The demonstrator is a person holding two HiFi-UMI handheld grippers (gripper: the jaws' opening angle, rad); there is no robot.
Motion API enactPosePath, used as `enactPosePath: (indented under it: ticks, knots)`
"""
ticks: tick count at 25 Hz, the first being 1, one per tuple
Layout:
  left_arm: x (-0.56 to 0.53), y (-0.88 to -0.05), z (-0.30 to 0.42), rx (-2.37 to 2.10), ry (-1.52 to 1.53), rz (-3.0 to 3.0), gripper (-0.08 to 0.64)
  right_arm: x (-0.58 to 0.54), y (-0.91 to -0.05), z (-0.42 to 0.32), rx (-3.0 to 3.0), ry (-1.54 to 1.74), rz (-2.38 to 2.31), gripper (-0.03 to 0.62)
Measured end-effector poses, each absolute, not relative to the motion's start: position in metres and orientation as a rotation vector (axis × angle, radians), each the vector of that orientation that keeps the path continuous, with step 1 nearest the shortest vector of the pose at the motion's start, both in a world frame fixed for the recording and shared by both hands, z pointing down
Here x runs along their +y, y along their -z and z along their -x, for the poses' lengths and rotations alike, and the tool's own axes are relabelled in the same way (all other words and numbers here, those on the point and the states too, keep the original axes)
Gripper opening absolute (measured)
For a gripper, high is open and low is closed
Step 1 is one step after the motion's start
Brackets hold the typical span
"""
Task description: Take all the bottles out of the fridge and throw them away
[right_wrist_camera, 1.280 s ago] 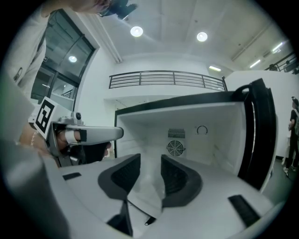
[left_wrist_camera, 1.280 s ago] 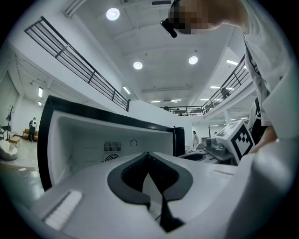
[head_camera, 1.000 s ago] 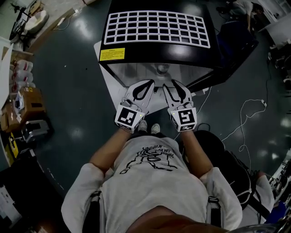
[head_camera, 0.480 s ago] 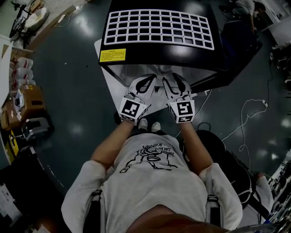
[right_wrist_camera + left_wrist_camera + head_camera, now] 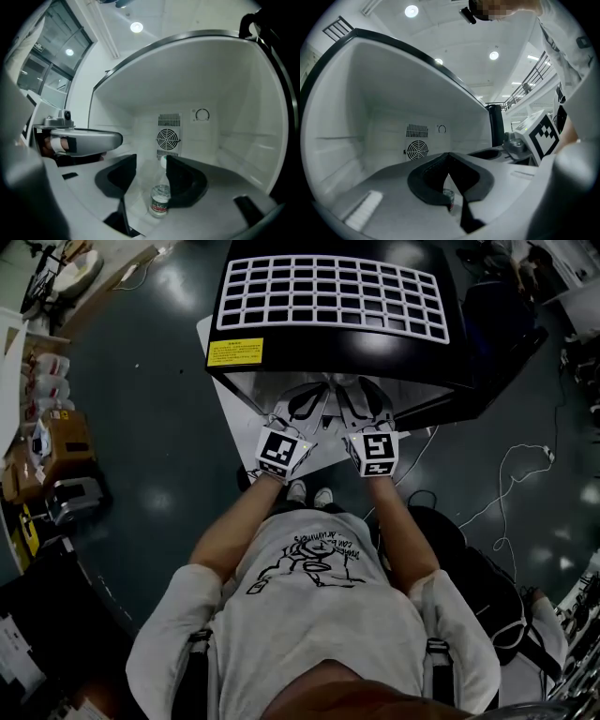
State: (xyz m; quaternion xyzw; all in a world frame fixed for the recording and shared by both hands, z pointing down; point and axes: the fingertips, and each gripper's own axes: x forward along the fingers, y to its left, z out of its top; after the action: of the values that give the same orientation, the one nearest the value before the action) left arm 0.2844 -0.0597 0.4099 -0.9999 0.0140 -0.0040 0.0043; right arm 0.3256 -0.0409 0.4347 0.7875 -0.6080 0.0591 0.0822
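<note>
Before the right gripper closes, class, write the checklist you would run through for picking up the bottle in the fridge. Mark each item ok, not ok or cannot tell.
1. Fridge open, inside reachable: ok.
2. Right gripper jaws apart: ok; they have just been opening.
3. Bottle between the right jaws: ok; pads not yet touching it.
4. Left gripper out of the way: ok; shut, empty, beside the right one.
5. More bottles inside: cannot tell; only one shows.
</note>
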Motion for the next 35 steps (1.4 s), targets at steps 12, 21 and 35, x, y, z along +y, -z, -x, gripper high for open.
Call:
enactPosePath:
  ticks: [12,21,35]
  knots:
    - [-0.069,-0.423,-0.303,0.073,0.040,3.141,0.009,-0.057,-0.448,-0.351,-1.773,-0.188,-2.406,0.192]
    - [-0.080,-0.445,-0.313,0.114,0.085,3.157,0.009,-0.074,-0.463,-0.364,-1.767,-0.213,-2.409,0.212]
    - [-0.095,-0.461,-0.315,0.150,0.155,3.169,0.009,-0.092,-0.477,-0.379,-1.737,-0.285,-2.464,0.212]
